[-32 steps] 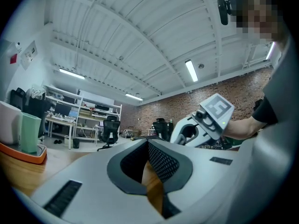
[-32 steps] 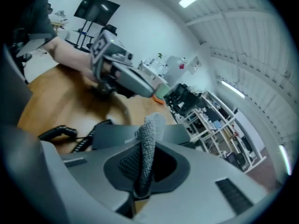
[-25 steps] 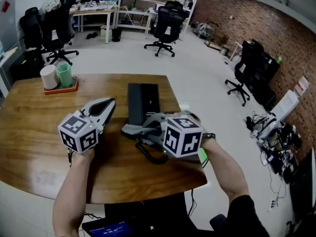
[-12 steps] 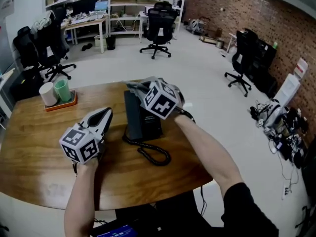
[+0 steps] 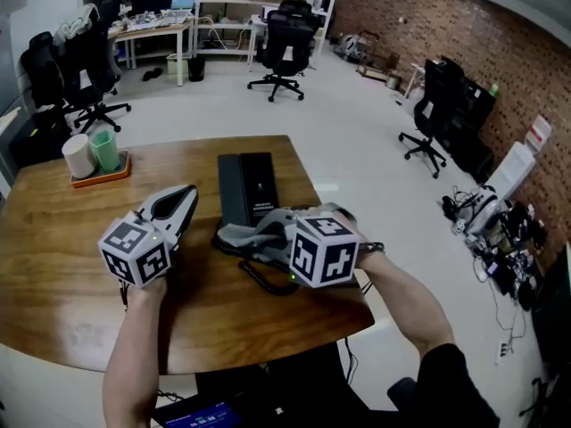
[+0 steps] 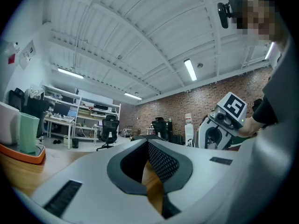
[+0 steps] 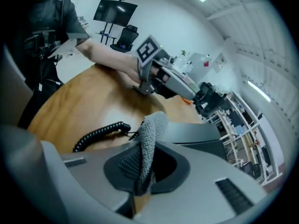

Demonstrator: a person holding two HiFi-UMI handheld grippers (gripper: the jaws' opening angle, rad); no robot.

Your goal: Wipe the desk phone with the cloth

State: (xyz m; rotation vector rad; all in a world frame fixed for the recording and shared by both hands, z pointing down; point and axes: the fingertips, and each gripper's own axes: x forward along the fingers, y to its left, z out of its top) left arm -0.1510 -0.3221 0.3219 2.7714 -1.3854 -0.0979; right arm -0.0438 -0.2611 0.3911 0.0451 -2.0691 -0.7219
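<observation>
Right hand-held gripper (image 5: 268, 233) sat nearest, at 5 o'clock on the table (image 5: 53, 239). Its jaws were clamped on a grey cloth (image 5: 243, 233), which stuck up between the pads in the right gripper view (image 7: 150, 133). Left hand-held gripper (image 5: 181, 198) was at 7 o'clock, jaws together with nothing between them, only a sliver of wood showing past the pads (image 6: 161, 161). It pointed toward 1 o'clock and was just beside the phone's left side, not touching it as far as visible. Coiled cord (image 5: 264, 280) lay looped on the table under the right hand-held gripper. The cloth draped over the near, 6 o'clock end of the black desk phone (image 5: 248, 185). The phone lay flat at table centre, long axis running 6 to 12. Orange tray (image 5: 98, 172) was at 10 o'clock near the table edge, holding a white cup (image 5: 78, 156) and a green cup (image 5: 107, 149) side by side. Office chair (image 5: 281, 32) stood on the floor beyond, at 12 o'clock.
</observation>
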